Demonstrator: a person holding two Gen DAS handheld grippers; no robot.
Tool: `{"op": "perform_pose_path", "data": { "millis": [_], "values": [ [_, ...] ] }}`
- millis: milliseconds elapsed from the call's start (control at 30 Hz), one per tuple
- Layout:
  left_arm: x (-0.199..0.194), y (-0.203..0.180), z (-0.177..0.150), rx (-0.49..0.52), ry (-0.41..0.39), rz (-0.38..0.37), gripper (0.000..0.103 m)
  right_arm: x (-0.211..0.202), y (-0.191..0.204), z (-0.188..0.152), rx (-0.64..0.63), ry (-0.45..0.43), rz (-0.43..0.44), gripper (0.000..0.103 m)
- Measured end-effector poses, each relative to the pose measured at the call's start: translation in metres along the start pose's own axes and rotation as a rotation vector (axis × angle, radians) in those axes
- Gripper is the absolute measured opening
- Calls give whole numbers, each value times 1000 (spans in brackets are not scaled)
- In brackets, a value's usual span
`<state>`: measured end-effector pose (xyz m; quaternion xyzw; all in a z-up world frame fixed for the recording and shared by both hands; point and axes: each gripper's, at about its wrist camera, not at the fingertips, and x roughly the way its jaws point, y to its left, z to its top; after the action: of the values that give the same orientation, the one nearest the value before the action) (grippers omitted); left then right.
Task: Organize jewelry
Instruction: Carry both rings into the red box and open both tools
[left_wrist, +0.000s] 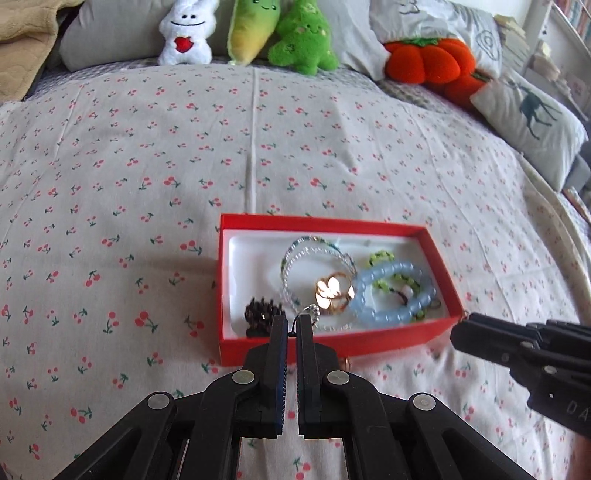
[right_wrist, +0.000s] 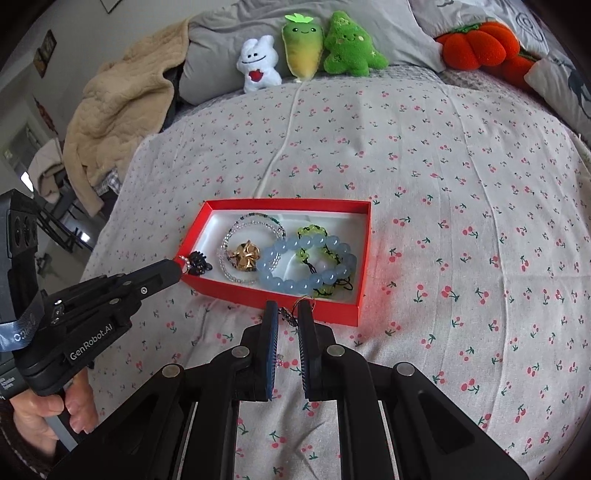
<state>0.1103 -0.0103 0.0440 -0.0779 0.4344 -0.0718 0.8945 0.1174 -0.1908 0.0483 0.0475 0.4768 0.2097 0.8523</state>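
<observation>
Both grippers are built of black plastic links joined by round silver pins; blue ribbed pads line the fingers (right_wrist: 272, 354), and "GenRobot.AI" is printed on the left gripper (right_wrist: 176, 271).

Box (right_wrist: 273, 295) on bedspread (right_wrist: 443, 184), plush toys (right_wrist: 306, 48) in a row well behind it against pillows (right_wrist: 221, 22). Within box: beaded bracelet (right_wrist: 306, 258) at right, over knotted bracelet (right_wrist: 317, 240); metal ornament (right_wrist: 245, 256) at centre, ringed by clear bracelet (right_wrist: 236, 236); dark clip (right_wrist: 199, 264) in near-left corner. Blanket (right_wrist: 118, 103) far left.
</observation>
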Motion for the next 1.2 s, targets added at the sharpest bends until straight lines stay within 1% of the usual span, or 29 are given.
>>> {"op": "perform_pose_path", "data": {
  "millis": [133, 267, 433, 633, 800, 867, 933, 967, 1000, 1100, 1133, 1200],
  "values": [
    [13, 7, 8, -45, 1, 25, 0, 8, -2, 8, 50, 1, 20, 11],
    [23, 13, 15, -86, 5, 30, 0, 18, -5, 14, 93, 7, 27, 11],
    [34, 16, 20, -105, 6, 35, 0, 29, -9, 19, 134, 17, 45, 11],
    [45, 23, 22, -142, 15, 25, 0, 37, -11, 23, 151, 20, 54, 11],
    [44, 25, 23, -165, 4, -2, 0, 38, -13, 24, 149, 18, 55, 11],
    [43, 25, 23, -170, 2, -3, 5, 38, -13, 25, 150, 16, 55, 11],
    [40, 26, 23, -176, 1, -6, 20, 38, -14, 25, 153, 14, 59, 11],
    [38, 27, 23, -179, -2, -8, 22, 37, -14, 25, 155, 14, 62, 12],
    [37, 27, 22, -180, -4, -9, 25, 37, -15, 25, 161, 12, 65, 12],
    [30, 27, 23, -178, -8, -11, 27, 37, -17, 27, 177, 28, 78, 13],
    [28, 27, 23, -175, -10, -12, 29, 37, -17, 28, 181, 31, 82, 14],
    [22, 27, 22, -163, -16, -12, 33, 33, -17, 28, 183, 28, 75, 21]
  ]
}}
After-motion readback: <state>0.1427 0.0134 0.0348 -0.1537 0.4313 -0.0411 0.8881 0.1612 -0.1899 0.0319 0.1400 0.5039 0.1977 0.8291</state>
